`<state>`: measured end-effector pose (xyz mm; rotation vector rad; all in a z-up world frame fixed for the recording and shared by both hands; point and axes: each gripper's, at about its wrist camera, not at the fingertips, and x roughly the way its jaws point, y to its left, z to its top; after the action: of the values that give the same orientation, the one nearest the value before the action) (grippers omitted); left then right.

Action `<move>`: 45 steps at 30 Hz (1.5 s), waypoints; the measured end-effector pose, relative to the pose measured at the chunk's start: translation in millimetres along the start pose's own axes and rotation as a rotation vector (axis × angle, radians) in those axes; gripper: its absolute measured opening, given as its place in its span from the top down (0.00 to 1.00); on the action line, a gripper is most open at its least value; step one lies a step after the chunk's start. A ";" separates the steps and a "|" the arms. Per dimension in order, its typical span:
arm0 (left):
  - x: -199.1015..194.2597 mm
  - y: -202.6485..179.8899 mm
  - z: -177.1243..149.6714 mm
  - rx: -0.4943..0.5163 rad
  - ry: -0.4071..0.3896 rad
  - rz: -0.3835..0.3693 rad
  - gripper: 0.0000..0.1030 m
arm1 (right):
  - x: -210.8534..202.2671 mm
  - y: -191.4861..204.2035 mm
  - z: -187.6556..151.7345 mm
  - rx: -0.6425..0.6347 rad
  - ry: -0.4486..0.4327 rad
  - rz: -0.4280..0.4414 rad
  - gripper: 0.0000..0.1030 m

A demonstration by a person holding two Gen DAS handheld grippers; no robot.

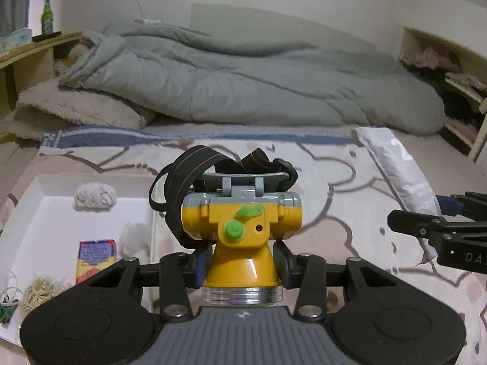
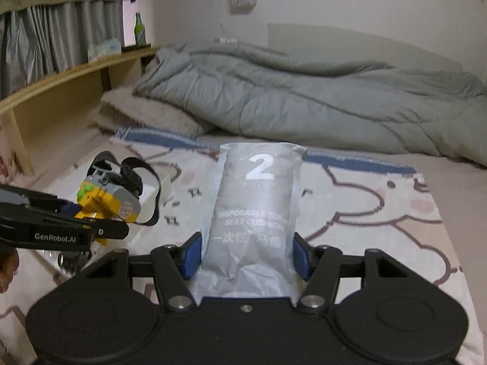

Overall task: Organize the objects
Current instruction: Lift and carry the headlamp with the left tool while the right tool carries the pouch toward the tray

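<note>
My left gripper (image 1: 242, 263) is shut on a yellow headlamp (image 1: 242, 231) with a grey top, green knob and black strap, held above the bed beside a white box (image 1: 45, 210). The headlamp also shows in the right wrist view (image 2: 106, 200), with the left gripper (image 2: 79, 231) at the left edge. My right gripper (image 2: 246, 255) is shut on a grey packet (image 2: 255, 210) marked "2" and "disposable toilet seat cushion", held above the patterned sheet. The packet (image 1: 398, 176) and right gripper (image 1: 438, 225) show at the right of the left wrist view.
The white box holds a pale ball of string (image 1: 96, 196), a coloured card packet (image 1: 96, 258) and rubber bands (image 1: 39, 295). A grey duvet (image 1: 243, 82) and pillow (image 1: 79, 106) lie at the back of the bed. Wooden shelves (image 2: 61, 76) with a green bottle (image 2: 139, 29) stand left.
</note>
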<state>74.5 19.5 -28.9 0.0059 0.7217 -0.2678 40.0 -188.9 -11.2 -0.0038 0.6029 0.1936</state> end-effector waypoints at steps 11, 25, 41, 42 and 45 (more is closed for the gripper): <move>-5.0 16.0 8.9 -0.029 -0.036 0.031 0.56 | 1.3 -0.9 13.7 0.010 -0.051 -0.017 0.41; -16.6 67.5 23.2 -0.120 -0.097 0.113 0.56 | 22.3 11.2 35.4 0.028 -0.072 -0.033 0.41; -23.8 175.7 19.5 -0.137 -0.105 0.284 0.56 | 60.5 89.6 50.6 -0.021 -0.081 0.097 0.40; -23.2 182.4 18.0 -0.139 -0.102 0.290 0.56 | 63.9 95.8 51.0 -0.029 -0.081 0.105 0.40; -20.0 201.6 11.9 -0.150 -0.089 0.303 0.56 | 73.9 113.1 51.9 -0.056 -0.083 0.122 0.40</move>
<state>117.1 217.9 -24.3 -0.0389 0.6415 0.0756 108.2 -61.4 -4.0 -0.0132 0.5151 0.3277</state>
